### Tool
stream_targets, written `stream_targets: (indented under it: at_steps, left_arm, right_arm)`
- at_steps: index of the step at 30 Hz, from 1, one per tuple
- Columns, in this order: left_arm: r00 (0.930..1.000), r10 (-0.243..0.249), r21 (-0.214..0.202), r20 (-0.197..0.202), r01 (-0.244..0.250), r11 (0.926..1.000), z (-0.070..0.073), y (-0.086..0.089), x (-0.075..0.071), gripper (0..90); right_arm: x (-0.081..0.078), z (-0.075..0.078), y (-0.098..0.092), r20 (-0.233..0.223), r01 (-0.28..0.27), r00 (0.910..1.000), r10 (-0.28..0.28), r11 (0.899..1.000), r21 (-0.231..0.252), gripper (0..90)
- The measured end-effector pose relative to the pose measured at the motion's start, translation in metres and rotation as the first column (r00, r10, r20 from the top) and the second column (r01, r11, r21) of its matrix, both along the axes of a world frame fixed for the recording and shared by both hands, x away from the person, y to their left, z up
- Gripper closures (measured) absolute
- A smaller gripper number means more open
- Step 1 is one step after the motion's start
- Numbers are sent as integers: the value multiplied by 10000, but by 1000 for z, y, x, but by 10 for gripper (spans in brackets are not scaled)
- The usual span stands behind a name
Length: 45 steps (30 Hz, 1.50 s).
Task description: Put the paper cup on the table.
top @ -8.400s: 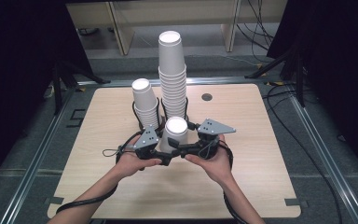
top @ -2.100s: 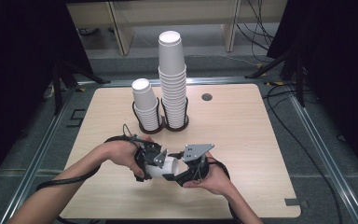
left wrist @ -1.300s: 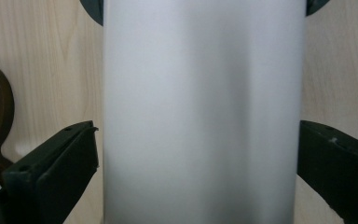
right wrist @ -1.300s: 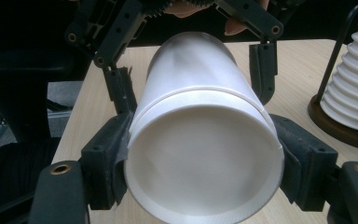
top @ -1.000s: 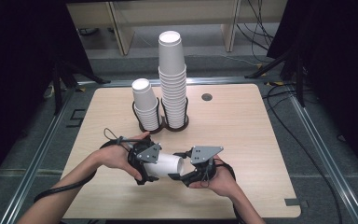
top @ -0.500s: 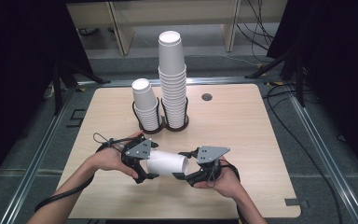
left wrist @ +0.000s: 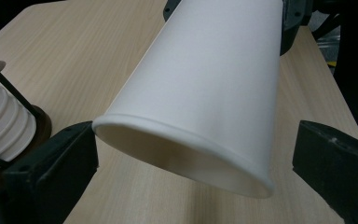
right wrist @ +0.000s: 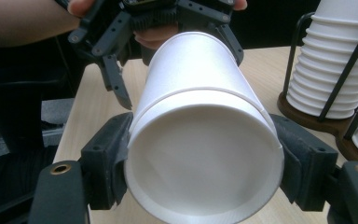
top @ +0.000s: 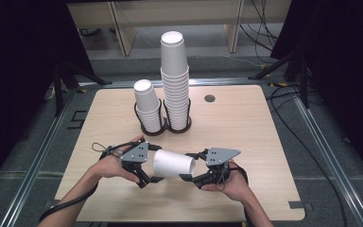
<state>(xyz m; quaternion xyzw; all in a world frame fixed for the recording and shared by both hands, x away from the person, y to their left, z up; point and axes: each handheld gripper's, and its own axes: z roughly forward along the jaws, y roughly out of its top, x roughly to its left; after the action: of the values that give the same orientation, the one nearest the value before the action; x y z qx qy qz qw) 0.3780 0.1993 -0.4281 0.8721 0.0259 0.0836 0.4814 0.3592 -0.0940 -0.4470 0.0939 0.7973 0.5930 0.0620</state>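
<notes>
A white paper cup (top: 172, 163) lies on its side in the air, low over the front of the wooden table (top: 246, 123), between my two grippers. My right gripper (top: 187, 165) is shut on its narrow base end; in the right gripper view both jaws press the cup (right wrist: 205, 163) from either side. My left gripper (top: 153, 163) stands open around the wide mouth end. In the left gripper view the cup's rim (left wrist: 182, 154) meets the left-hand jaw, and a gap separates it from the other jaw. The left gripper (right wrist: 168, 18) faces the right gripper's camera from behind the cup.
Two black wire holders stand mid-table: a short stack of white cups (top: 147, 106) and, right of it, a tall stack (top: 175, 80). A small round grommet (top: 210, 98) sits behind them. Bare table lies right of the hands; dark floor and cables surround the table.
The left gripper has slid a little leftward along the cup toward its mouth, so more of the cup shows between the grippers. The right gripper keeps its grip.
</notes>
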Motion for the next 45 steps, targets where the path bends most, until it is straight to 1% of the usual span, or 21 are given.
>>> stream_targets:
  at_steps: [3,4,5,8,9,12,14,16,17,21,27,28,30,31,32,34,35,38,42,43,45]
  left_arm:
    - [9999,66,-423,-112,-70,9991,-2,0,0,0]
    - [10000,12,-319,-95,-15,9995,-1,1,1,0]
    - [9997,3,-602,-232,-17,9982,-3,0,1,0]
    - [9995,34,-633,-322,-54,9980,-3,1,2,0]
    - [9993,14,-651,-382,-39,9979,-3,2,3,0]
    - [9981,-43,-1006,-615,-20,9949,-6,1,4,0]
    - [9979,-31,-941,-641,-30,9956,-7,1,4,0]
    - [9967,-55,-1098,-809,-34,9940,-9,0,4,0]
    - [9977,-75,-859,-680,16,9963,-9,2,5,0]
    - [9962,-148,-1262,-863,38,9920,-12,0,5,0]
    - [9963,-175,-1473,-846,48,9891,-14,1,5,0]
    - [9969,-180,-1316,-766,78,9913,-13,2,6,0]
    - [9955,-265,-1606,-912,115,9870,-16,2,6,3]
    - [9969,-232,-1339,-757,129,9909,-15,4,6,5]
    - [9959,-267,-1491,-869,135,9887,-15,3,6,8]
    - [9965,-264,-1412,-792,150,9899,-15,5,7,21]
    - [9957,-318,-1688,-866,167,9855,-16,4,7,27]
    - [9965,-375,-1598,-743,252,9868,-15,5,7,57]
    - [9957,-399,-1697,-830,253,9852,-15,4,6,76]
    - [9969,-403,-1573,-672,293,9871,-15,5,7,78]
    - [9961,-403,-1786,-783,258,9836,-15,4,6,83]
  right_arm:
    - [-1,1,-2,-113,23,9999,-24,10000,-61,283]
    - [-1,1,-2,-137,29,9999,-29,10000,-26,283]
    - [-1,1,-2,-131,-11,9999,11,10000,-4,283]
    - [-1,2,-2,107,-89,9999,88,9999,82,283]
    - [-1,1,-2,-101,-207,9997,210,9994,265,283]
    - [-2,4,-4,-52,-31,10000,32,9999,104,283]
    - [-1,5,-3,178,-83,9998,81,9999,134,284]
    - [-2,5,-3,-6,-127,9999,127,9998,127,283]
    - [-2,5,-2,25,-153,9999,152,9998,160,283]
    - [-1,5,-2,82,-156,9998,155,9997,190,284]
    - [-1,4,-2,120,-195,9997,192,9995,231,283]
    - [-1,4,-2,105,-223,9997,221,9995,230,283]
    - [-1,4,-2,156,-254,9996,251,9994,235,283]
    - [-1,3,-2,152,-245,9996,240,9993,287,283]
    - [-1,3,-2,186,-234,9996,229,9993,289,283]
    - [-2,3,-2,53,-245,9997,243,9993,281,283]
    - [-3,3,-2,-19,-214,9998,215,9994,286,283]
    - [-2,2,-1,-93,-373,9992,377,9985,405,283]
    - [-1,2,-1,52,-397,9992,395,9986,345,283]
    - [-1,3,-2,21,-400,9992,400,9986,334,283]
    - [-1,4,-3,-14,-277,9996,277,9994,186,282]
